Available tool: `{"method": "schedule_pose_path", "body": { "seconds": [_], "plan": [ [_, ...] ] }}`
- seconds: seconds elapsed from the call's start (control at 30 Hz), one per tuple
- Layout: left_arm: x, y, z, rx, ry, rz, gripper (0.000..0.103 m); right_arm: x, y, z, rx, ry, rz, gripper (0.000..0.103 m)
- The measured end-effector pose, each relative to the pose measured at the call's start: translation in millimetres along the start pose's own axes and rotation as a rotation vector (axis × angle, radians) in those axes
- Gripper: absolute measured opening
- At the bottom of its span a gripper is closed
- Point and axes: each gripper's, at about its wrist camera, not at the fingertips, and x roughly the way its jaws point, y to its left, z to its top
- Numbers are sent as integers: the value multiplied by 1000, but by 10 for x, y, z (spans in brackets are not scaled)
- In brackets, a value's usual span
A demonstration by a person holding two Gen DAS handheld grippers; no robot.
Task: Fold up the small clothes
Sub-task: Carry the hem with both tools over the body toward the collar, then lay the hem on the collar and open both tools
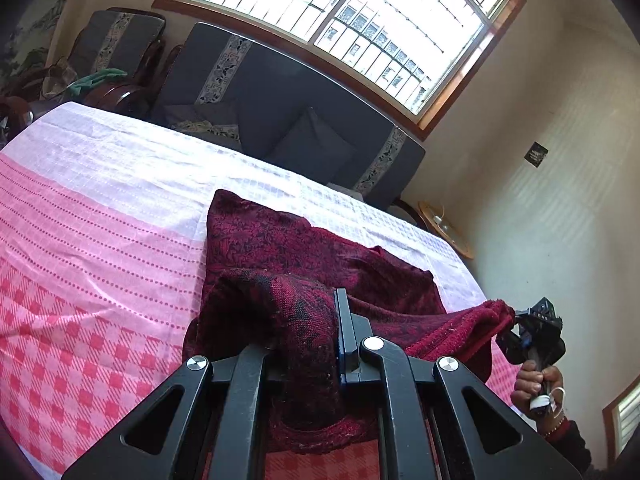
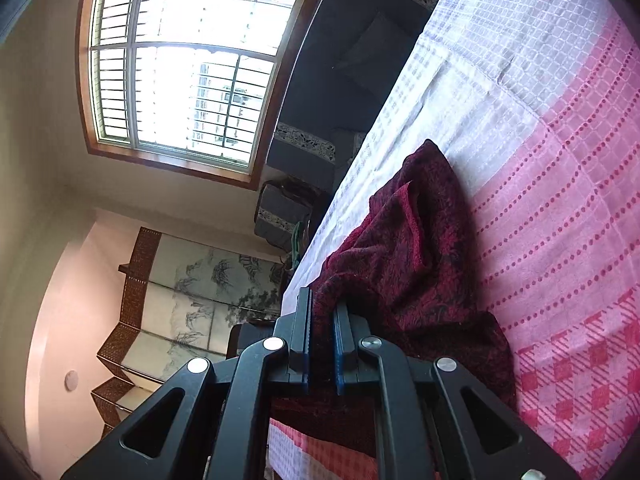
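You hold one dark red patterned garment (image 1: pixel 304 248) in two grippers above a surface covered by one pink-and-white checked cloth (image 1: pixel 100 240). Your left gripper (image 1: pixel 320 320) has its jaws nearly closed on a bunched edge of the garment, the fabric draped over one finger so that only the other shows. Your right gripper (image 2: pixel 322 320) is likewise pinched narrow on the fabric, a fold caught between its two blue-lined fingers (image 2: pixel 341 336); seen from the left wrist, it grips a stretched corner near the cloth's right edge, with one hand (image 1: pixel 536 388) on its handle. The garment's far portion lies on the cloth, its far corner toward the far edge, while the near portion is lifted between the two grippers. Beyond the far edge stand one dark sofa (image 1: pixel 288 108), one barred window (image 1: pixel 344 20) and one painted folding screen (image 2: pixel 208 288).
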Motion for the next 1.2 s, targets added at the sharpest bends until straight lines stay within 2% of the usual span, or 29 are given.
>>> {"method": "schedule_pose_path", "body": {
  "seconds": [0.23, 0.4, 0.9, 1.03, 1.2],
  "plan": [
    [314, 71, 213, 4, 14, 28, 10, 327, -169, 262, 50, 4, -17, 10],
    [532, 194, 352, -32, 22, 32, 10, 484, -233, 408, 69, -4, -18, 10],
    [1103, 361, 576, -20, 67, 60, 11, 763, -547, 686, 141, -16, -31, 10],
    [1240, 457, 610, -60, 103, 44, 16, 808, -634, 708, 156, -18, -30, 10],
    [1367, 698, 641, -218, 156, -23, 19, 846, -697, 732, 164, -26, -26, 12]
  ]
}}
